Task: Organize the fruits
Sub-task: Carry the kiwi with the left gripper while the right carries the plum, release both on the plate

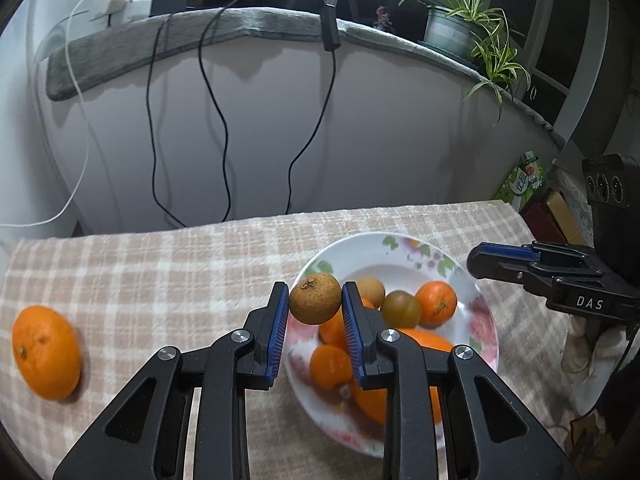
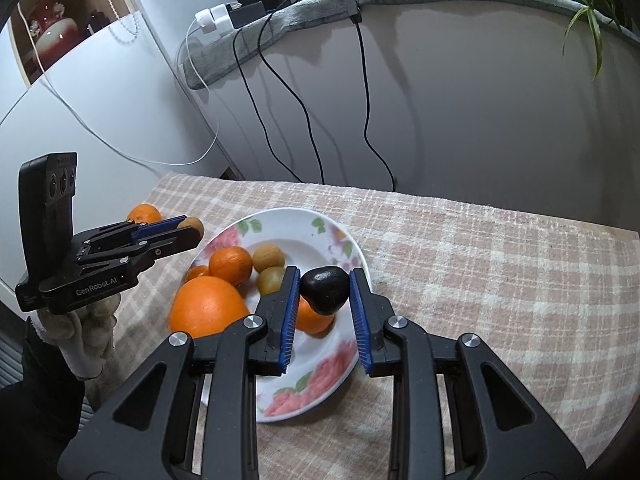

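1. Two grippers work over a checked, woven tablecloth (image 1: 160, 264) of beige and cream. Behind it stands a pale curved wall with black cables (image 1: 218, 120) hanging down it, a grey fleecy mat (image 1: 168, 36) along its top and a potted spider plant (image 1: 468, 20) on the ledge.
2. One loose orange (image 1: 45, 352) lies on the cloth well to the left of the plate, apart from everything else.
3. Left gripper (image 1: 315, 300): its ribbed blue pads pinch a small, round, rough brown fruit (image 1: 315, 298), held above the near left rim of the plate.
4. Right gripper (image 2: 325, 291): its pads stand either side of a dark, glossy, pear-shaped fruit (image 2: 325, 290), clamping it over the plate's right half. In the left wrist view this gripper shows side-on at the right, just beyond the rim.
5. The shallow white plate (image 2: 312, 392), printed with pink flowers and green leaves, holds a large smooth orange (image 2: 208, 312), a smaller mandarin (image 2: 231, 265), a tan round fruit (image 2: 269, 257) and a greenish one (image 2: 270, 280), all crowded toward its left side. More orange fruit lies half hidden under the right gripper's fingers.
6. A gloved hand (image 2: 86, 332) holds the left gripper's handle.
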### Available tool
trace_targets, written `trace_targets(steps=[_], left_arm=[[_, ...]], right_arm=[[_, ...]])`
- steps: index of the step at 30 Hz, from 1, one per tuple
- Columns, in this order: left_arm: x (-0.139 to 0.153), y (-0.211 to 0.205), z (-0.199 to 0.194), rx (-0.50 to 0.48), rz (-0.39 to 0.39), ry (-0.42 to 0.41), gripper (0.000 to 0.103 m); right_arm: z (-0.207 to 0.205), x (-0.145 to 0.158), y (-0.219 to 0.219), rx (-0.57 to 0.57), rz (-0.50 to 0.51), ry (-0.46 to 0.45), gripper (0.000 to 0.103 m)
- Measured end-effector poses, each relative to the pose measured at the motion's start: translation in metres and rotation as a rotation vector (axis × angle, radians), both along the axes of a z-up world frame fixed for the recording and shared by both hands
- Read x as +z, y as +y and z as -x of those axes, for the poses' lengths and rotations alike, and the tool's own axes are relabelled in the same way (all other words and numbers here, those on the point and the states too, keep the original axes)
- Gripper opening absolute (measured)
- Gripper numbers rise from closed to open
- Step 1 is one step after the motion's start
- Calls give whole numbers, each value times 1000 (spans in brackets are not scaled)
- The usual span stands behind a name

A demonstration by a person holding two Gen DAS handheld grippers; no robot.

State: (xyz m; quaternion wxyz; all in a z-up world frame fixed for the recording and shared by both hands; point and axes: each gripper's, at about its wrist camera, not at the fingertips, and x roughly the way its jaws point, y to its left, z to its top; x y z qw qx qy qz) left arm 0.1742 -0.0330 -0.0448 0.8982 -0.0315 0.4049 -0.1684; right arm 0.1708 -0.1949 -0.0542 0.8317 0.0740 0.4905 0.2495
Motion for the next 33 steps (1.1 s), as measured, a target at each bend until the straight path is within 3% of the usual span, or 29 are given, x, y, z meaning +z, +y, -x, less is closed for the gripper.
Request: trace_targets(steps=[22,26,28,30,33], left_arm=[[6,-20,-12,-44,-31,-21,26],[7,-18,-11,-43,-28,-24,32],[7,-18,-9,-44,-29,-25,36],[8,-17,-8,-45,-30,-27,39],[9,-16,-8,-38,-28,-30,48]], right_arm=[[-18,-14,16,43,1,10,26],[-17,-13,19,47,8,4,28],[-16,-12,20,49,15,-4,48],[-14,-9,21,51,20,-23,61],[-11,-6,23,61,27,-39,63]])
